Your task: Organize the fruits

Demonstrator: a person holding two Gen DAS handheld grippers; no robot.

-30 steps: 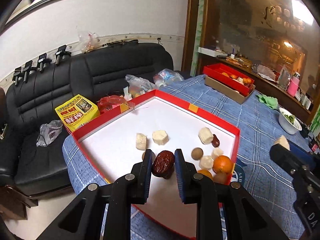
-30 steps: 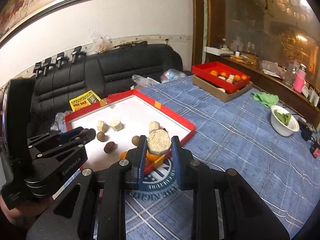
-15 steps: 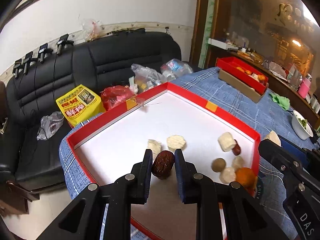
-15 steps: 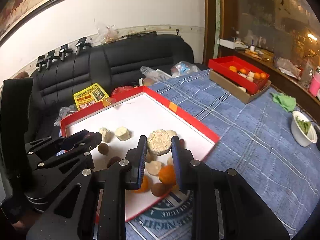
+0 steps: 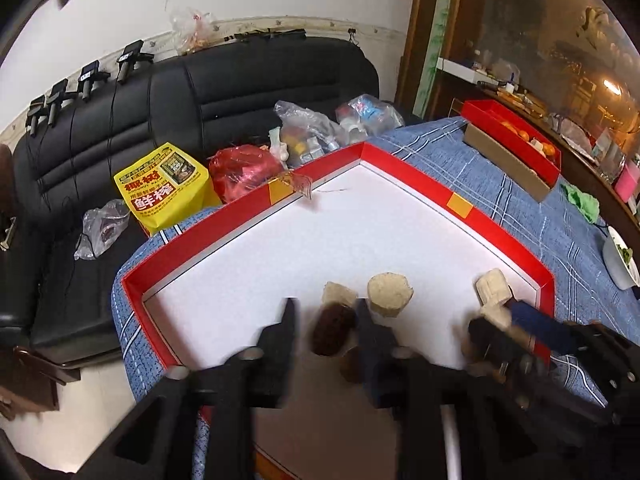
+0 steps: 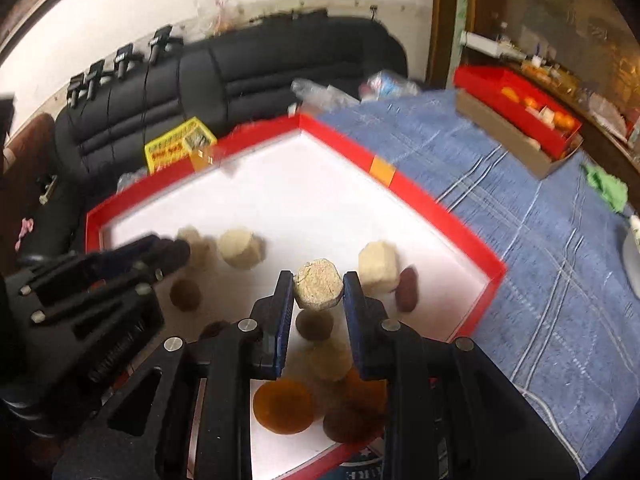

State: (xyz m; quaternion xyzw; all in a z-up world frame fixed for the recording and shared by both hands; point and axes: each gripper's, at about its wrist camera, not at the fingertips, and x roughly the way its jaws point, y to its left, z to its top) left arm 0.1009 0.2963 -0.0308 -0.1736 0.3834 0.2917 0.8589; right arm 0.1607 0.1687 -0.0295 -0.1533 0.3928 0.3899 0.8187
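Two views. Left wrist: left gripper [image 5: 325, 312] parted around dark red date [image 5: 334, 330], grip unclear through blur, above red-rimmed white tray [image 5: 416, 168]. Right wrist: right gripper [image 6: 317, 286] clamps beige cut fruit chunk [image 6: 318, 285] above tray.

A black sofa [image 5: 248, 80] holds a yellow packet [image 5: 166, 188] and a red plastic bag [image 5: 244, 168]. A green cloth [image 6: 608, 186] lies on the blue checked tablecloth [image 6: 520, 208]

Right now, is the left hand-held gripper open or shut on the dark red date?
Open. The left hand-held gripper has its fingers spread, with a visible gap beside the date lying over the red-rimmed tray.
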